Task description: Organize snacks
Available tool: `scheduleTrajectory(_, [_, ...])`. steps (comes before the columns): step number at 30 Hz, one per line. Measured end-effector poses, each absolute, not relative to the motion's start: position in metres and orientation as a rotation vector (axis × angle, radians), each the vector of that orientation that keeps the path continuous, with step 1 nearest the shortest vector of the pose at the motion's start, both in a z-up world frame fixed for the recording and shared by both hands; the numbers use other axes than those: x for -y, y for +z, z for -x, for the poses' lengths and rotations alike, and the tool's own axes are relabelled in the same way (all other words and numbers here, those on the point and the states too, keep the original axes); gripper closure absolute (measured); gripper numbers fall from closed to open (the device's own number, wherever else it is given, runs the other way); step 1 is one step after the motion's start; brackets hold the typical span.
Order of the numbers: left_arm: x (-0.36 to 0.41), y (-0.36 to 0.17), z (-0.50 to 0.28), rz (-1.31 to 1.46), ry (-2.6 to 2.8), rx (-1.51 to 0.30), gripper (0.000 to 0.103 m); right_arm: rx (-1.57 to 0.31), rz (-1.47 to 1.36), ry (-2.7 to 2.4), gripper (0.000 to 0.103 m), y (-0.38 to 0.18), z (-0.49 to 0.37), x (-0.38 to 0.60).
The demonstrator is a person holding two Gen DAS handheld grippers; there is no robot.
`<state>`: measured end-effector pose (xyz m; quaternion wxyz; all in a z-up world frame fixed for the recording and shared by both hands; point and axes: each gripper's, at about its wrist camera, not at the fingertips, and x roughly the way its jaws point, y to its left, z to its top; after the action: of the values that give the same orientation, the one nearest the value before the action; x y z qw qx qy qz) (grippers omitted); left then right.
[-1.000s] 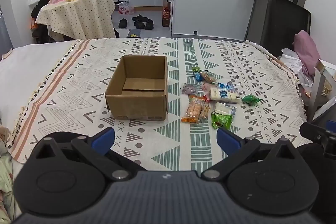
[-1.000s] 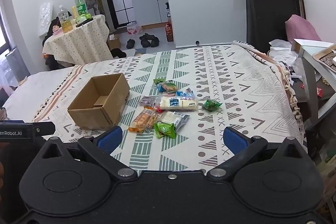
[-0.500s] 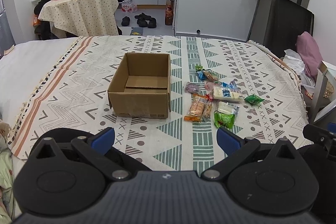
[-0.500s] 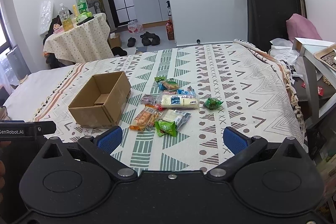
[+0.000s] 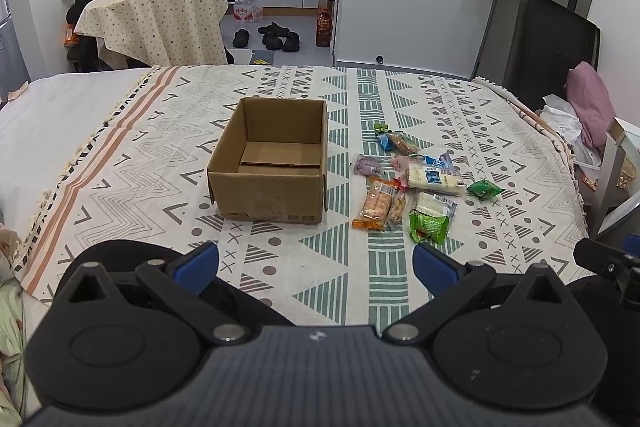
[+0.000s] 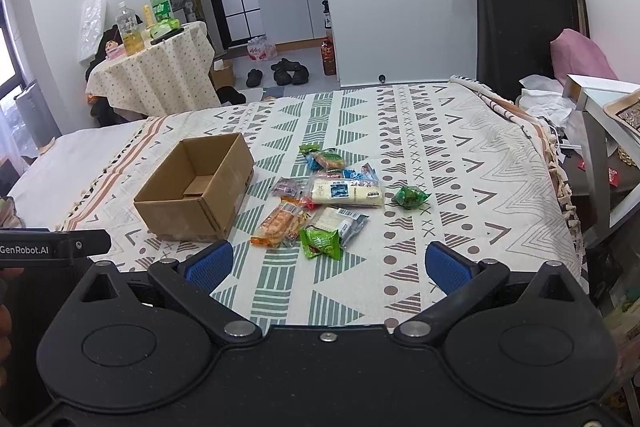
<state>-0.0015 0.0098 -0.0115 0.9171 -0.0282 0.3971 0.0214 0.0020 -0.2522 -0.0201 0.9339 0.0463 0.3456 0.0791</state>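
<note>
From the left wrist, the left gripper (image 5: pixel 316 265) hangs with its fingers spread wide and empty above the bed's patterned blanket (image 5: pixel 440 99); an open cardboard box (image 5: pixel 272 163) sits ahead, the snack packets (image 5: pixel 408 183) loose just to its right. From the right wrist, the right gripper (image 6: pixel 328 267) likewise has fingers released, with a green packet (image 6: pixel 320 243) nearest and a white packet (image 6: pixel 348 193) behind it.

Patterned bed cover (image 5: pixel 440 107) under cardboard box (image 5: pixel 268 163) and snack packets (image 5: pixel 408 183).

Snacks (image 6: pixel 326 201) beside box (image 6: pixel 196 193) — untouched
</note>
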Motion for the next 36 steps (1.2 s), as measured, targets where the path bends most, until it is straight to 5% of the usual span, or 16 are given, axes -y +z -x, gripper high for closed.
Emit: scheduleTrajectory(36, [0.006,-0.019,-0.011,0.032,0.016,-0.838,0.000,-0.718,-0.099,0.174,0.000,-0.025,-0.011,0.254])
